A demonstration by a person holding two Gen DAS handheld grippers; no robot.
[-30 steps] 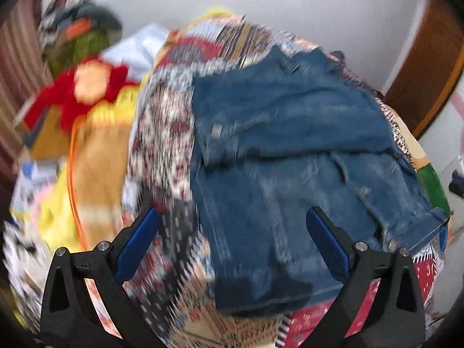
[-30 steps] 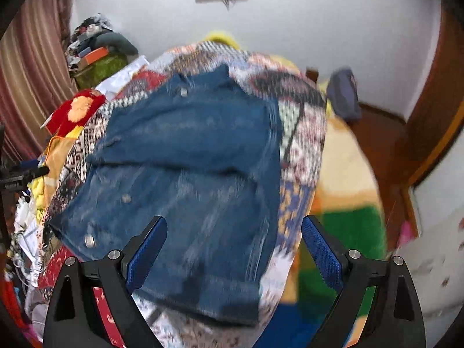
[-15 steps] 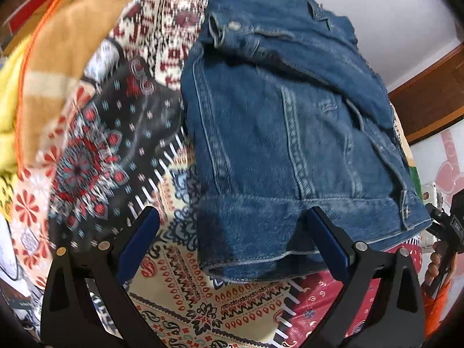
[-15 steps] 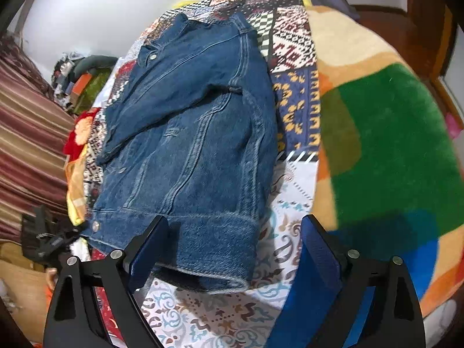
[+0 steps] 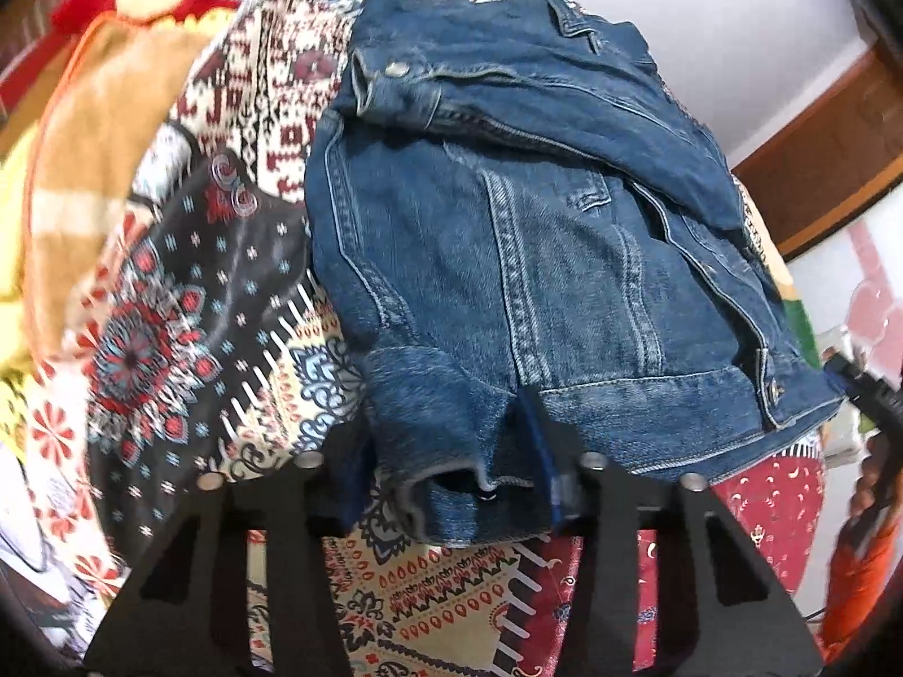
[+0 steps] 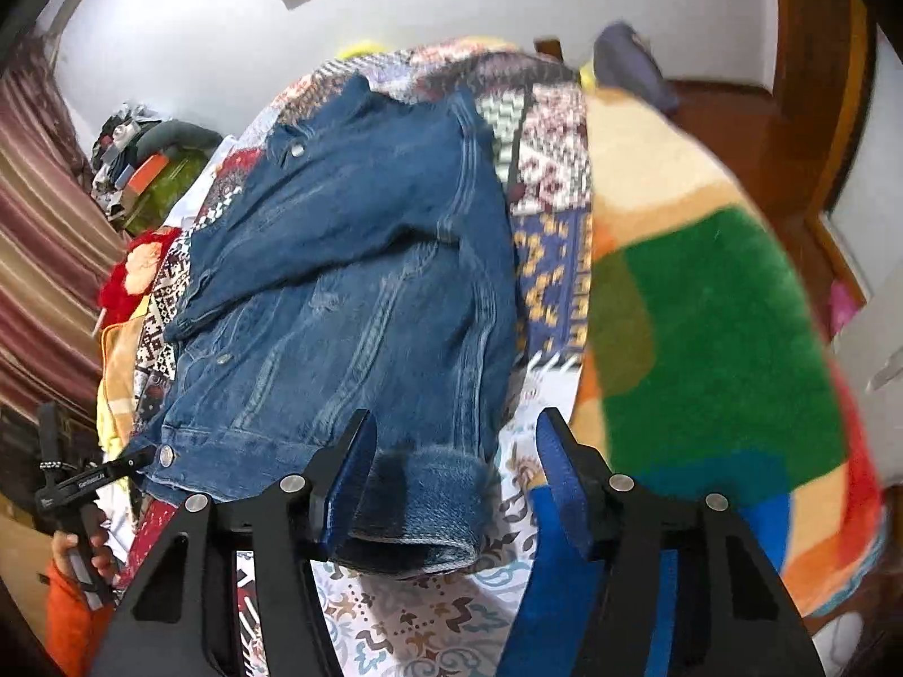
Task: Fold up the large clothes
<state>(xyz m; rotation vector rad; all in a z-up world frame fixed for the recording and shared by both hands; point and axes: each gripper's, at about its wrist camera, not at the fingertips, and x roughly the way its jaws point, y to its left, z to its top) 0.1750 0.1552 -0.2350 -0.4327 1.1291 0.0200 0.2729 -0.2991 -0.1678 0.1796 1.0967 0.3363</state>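
A blue denim jacket (image 5: 536,214) lies on a patterned bedspread (image 5: 197,293), its sleeves folded across the body; it also shows in the right wrist view (image 6: 361,282). My left gripper (image 5: 451,485) is at the jacket's near left hem corner, its blue pads partly closed around the bunched hem, denim between them. My right gripper (image 6: 451,479) sits at the near right hem corner, jaws narrowed but still apart, with the hem fold (image 6: 417,502) lying between the blue pads, nearer the left one.
The bedspread (image 6: 553,169) covers the bed. A green, orange and blue fleece blanket (image 6: 705,338) lies to the right. Red, orange and yellow cloths (image 5: 113,56) pile at the left. White wall and a wooden door (image 6: 807,84) stand behind.
Both grippers have dropped down to the jacket's near hem corners. Their jaws, wide open before, have narrowed around the hem; the left is now pinching the denim.
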